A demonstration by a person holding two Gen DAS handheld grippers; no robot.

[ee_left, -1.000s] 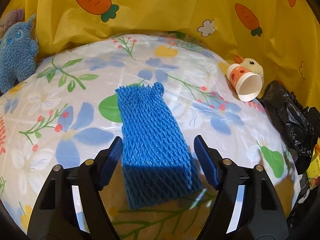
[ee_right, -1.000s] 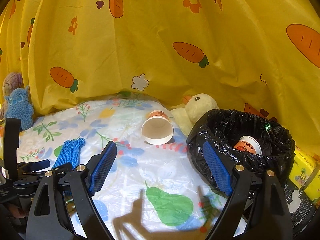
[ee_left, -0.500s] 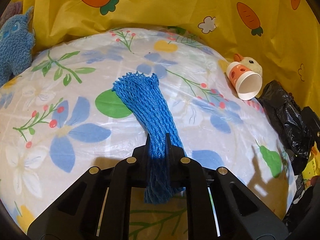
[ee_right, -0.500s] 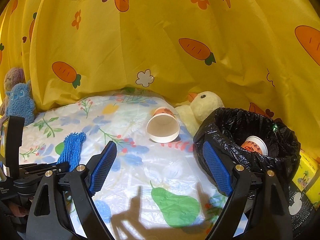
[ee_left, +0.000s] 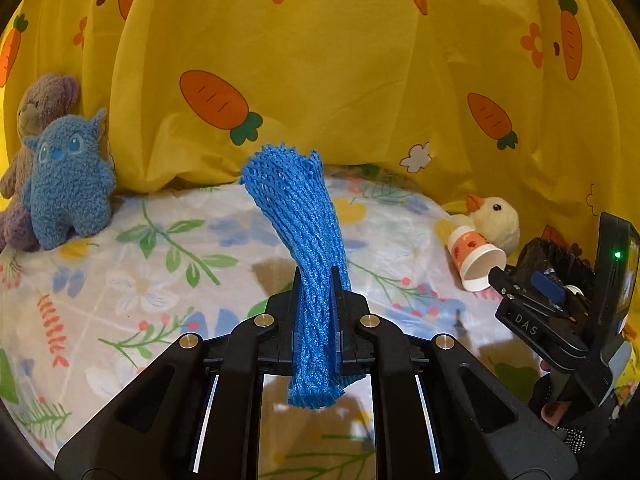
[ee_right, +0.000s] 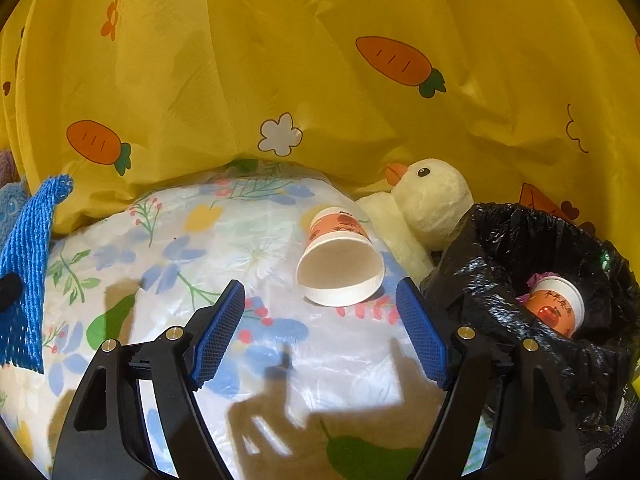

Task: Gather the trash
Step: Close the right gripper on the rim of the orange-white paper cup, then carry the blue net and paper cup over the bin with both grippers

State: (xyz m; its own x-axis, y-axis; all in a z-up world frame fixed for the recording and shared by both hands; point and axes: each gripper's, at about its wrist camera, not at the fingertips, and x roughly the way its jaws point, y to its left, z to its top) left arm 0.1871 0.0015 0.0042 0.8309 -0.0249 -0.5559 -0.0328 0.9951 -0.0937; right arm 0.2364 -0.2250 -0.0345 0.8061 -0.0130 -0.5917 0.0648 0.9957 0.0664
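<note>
My left gripper (ee_left: 316,280) is shut on a blue foam net sleeve (ee_left: 296,208), which stands up out of the jaws, lifted clear of the floral cloth (ee_left: 168,280). The same net sleeve (ee_right: 28,260) shows at the left edge of the right wrist view. A paper cup (ee_right: 340,264) lies on its side with its mouth toward my right gripper (ee_right: 320,308). That gripper's jaws are closing, still wide apart, just short of the cup with nothing between them. The black trash bag (ee_right: 480,272) stands to the right and holds another paper cup (ee_right: 556,304).
A yellow duck plush (ee_right: 432,200) lies behind the cup, next to the bag. A blue plush (ee_left: 68,192) and a purple plush (ee_left: 44,100) sit at the back left. A yellow carrot-print curtain (ee_left: 320,60) closes off the back.
My left gripper shut on the net sleeve and raised it off the cloth. My right gripper moved forward and lower toward the lying cup, and its jaws have narrowed.
</note>
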